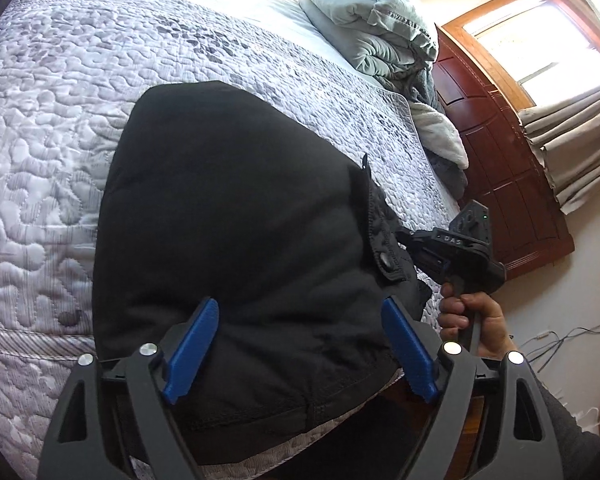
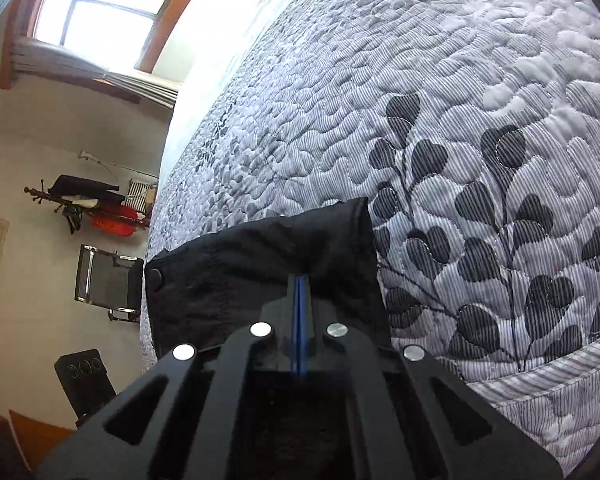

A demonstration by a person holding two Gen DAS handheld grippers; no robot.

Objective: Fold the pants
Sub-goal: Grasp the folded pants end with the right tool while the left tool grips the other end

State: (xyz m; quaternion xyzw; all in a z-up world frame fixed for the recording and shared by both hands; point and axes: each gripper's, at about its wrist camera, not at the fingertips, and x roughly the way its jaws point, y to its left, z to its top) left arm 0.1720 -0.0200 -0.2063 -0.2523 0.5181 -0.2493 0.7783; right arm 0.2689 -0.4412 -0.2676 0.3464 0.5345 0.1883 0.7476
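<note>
Pants [image 1: 236, 216], black and one pair only, lie on the quilted bed [image 1: 40, 140] as a compact, thick block, directly ahead of the left gripper [image 1: 300, 344] and partly between its two blue pads. That gripper's jaws stand wide apart and hold nothing; the cloth under them lies free, with one edge of the bundle hanging a little over the near edge of the bed.

To the right of those jaws the right gripper [image 1: 404, 236] reaches the side of the bundle where a snap button [image 1: 385, 261] sits on a flap. In the right wrist view its jaws are pressed together to a thin blue line, and the tips [image 2: 299, 280] end at a puckered fold of the black fabric. The pinch looks real, since the cloth bunches at the tips.

Judging from the shape, most of the folding seems done: no loose legs trail out, and the bundle shows layered edges and a rounded folded end farthest from the left jaws. What may remain is a last tuck or squaring of the side held by the right jaws, then letting go.

Counted: one pair of pants, two grippers, one snap button in view, one bed, one heap of grey bedding [image 1: 376, 24] well beyond the left jaws. One hand [image 1: 476, 320] shows, holding the right gripper's handle.
</note>
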